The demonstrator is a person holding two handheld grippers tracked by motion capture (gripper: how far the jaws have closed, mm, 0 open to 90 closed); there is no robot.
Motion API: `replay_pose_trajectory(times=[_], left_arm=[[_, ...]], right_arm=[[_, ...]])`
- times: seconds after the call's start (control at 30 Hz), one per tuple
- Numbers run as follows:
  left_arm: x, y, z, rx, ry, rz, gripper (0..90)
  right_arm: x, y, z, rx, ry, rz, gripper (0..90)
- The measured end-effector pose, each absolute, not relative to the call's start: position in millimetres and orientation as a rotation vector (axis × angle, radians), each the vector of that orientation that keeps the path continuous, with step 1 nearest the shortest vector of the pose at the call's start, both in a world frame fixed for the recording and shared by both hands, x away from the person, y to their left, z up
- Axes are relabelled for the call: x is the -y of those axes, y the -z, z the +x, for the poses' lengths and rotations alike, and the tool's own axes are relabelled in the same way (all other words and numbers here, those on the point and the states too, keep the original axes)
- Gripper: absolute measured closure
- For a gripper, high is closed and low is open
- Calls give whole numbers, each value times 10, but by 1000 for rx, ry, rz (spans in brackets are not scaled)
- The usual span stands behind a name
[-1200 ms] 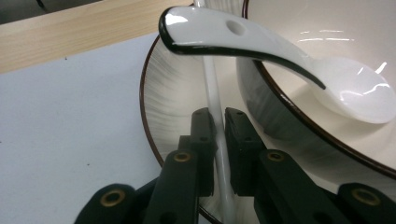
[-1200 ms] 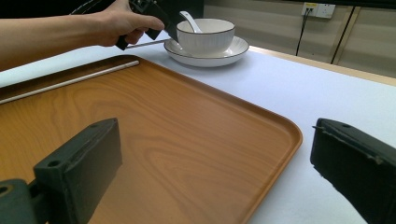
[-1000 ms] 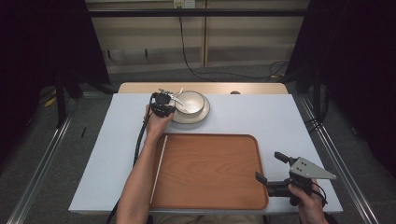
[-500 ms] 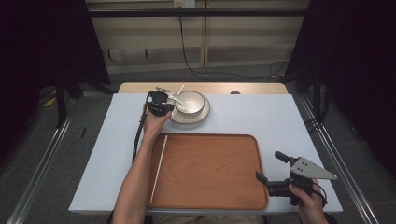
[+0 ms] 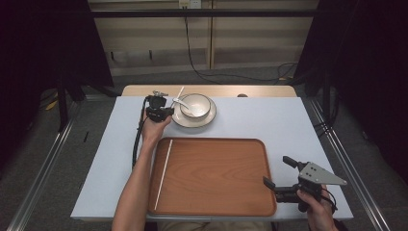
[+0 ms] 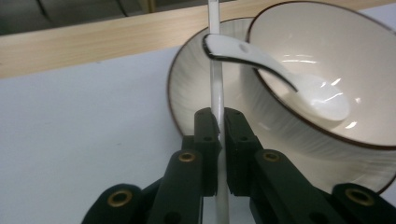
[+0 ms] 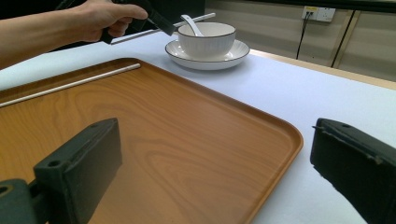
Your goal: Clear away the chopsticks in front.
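On the pale surface (image 5: 288, 125), the wooden tray (image 5: 216, 178) carries one white chopstick (image 5: 163, 173) along its left edge. Beyond the tray, the left hand-held gripper (image 6: 220, 135) pinches a second chopstick (image 6: 215, 84), thin and glossy, beside the bowl (image 6: 327, 60). The right hand-held gripper (image 5: 279, 174), spread, sits right of the tray.

A pale tabletop (image 5: 269, 122) with a wooden far edge stood on grey floor (image 5: 96, 115), black curtains (image 5: 43, 43) flanking a beige back wall (image 5: 250, 43) hung with cables (image 5: 192, 53).
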State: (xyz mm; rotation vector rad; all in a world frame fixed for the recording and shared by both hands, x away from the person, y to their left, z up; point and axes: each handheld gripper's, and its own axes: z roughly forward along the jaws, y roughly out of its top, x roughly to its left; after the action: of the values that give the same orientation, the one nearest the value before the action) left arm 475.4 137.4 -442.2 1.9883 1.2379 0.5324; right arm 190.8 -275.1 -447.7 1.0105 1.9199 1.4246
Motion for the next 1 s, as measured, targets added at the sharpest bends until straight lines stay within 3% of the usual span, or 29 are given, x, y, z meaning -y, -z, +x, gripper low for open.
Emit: replay_pose_trajectory(times=[0.17, 0.37, 1.0], left_arm=[[-1487, 4437, 4668, -1258, -490, 1947, 853], [-1553, 4417, 4519, -1285, -560, 1933, 853], [-1649, 4469, 4158, -1298, -569, 1939, 854]], right_arm=[[2745, 4476, 1911, -1920, -1429, 1005, 20], [2742, 4476, 1914, -1922, -1428, 1001, 20], [2747, 4463, 1893, -1919, -1431, 1010, 20]])
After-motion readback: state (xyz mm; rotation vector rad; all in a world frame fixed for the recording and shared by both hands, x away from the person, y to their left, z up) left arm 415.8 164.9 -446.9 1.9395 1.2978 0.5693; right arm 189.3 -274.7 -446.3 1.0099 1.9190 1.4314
